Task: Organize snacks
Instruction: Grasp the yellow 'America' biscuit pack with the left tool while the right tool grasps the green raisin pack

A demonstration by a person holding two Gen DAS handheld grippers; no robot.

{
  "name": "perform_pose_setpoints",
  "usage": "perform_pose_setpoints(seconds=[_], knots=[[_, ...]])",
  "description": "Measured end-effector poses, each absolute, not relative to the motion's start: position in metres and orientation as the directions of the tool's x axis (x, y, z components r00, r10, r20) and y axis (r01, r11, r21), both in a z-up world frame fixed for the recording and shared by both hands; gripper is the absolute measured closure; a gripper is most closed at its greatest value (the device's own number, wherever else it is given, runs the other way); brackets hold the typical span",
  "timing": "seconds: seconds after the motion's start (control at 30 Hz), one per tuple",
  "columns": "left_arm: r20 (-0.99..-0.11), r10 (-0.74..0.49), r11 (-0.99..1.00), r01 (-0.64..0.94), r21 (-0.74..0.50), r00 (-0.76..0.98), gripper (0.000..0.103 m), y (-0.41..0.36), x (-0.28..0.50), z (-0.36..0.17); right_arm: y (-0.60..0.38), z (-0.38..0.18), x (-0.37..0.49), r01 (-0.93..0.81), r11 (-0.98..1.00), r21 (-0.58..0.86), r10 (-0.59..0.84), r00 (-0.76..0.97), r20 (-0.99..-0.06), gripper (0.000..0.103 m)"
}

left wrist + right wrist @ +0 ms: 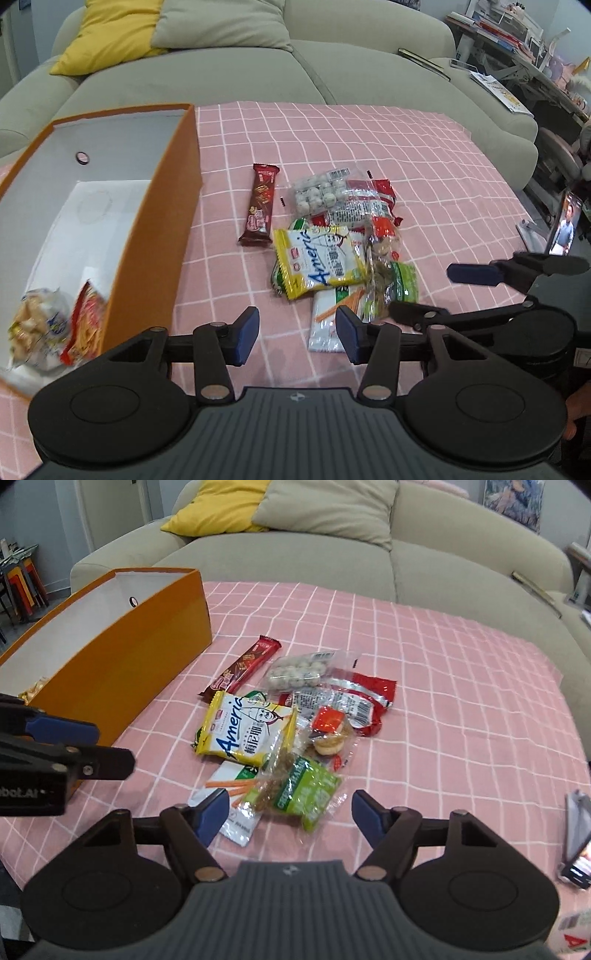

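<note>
You are mid-sort: two packets lie in the orange box at the tablecloth's left edge, both your left gripper and right gripper gape empty, and the green packet of the mid-cloth pile looks next, needing your right to close on it.

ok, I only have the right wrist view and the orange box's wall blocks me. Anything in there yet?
Observer: Yes. The left wrist view shows two packs at the near end of the orange box: a clear bag of pale snacks and a red packet.
Operator: Rest of the box?
Observer: Only bare white floor shows beyond them, up to the far wall.
Operator: Left claw holding anything?
Observer: No. The left claw is open, with nothing between its pads, over the pink cloth beside the white carrot-print pack.
</note>
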State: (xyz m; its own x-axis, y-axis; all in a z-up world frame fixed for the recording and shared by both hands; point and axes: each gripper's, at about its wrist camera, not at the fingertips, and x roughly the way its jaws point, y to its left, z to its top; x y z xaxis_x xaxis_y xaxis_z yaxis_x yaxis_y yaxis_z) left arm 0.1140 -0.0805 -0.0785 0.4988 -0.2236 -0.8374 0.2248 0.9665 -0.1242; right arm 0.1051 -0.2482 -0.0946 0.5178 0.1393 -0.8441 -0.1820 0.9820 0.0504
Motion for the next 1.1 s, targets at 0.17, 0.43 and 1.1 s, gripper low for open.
perform_pose_setpoints(seconds=[0.17, 0.43, 1.1], knots=[[-0.848, -0.241, 0.955, 0.27, -0.121, 0.471, 0.045, -0.088, 0.139, -0.093, -0.249, -0.109, 0.126, -0.152, 0.986, 0.073, 0.138, 0.476, -0.869, 0.036], [-0.866, -0.26, 0.954, 0.253, -0.161, 0.428, 0.032, -0.091, 0.177, -0.115, -0.256, -0.128, 0.141, -0.122, 0.987, 0.107, 0.149, 0.418, -0.896, 0.048], [-0.855, -0.338, 0.934, 0.256, -0.251, 0.393, 0.065, -0.098, 0.211, -0.133, -0.263, -0.129, 0.156, -0.159, 0.975, 0.158, 0.209, 0.394, -0.895, 0.056]])
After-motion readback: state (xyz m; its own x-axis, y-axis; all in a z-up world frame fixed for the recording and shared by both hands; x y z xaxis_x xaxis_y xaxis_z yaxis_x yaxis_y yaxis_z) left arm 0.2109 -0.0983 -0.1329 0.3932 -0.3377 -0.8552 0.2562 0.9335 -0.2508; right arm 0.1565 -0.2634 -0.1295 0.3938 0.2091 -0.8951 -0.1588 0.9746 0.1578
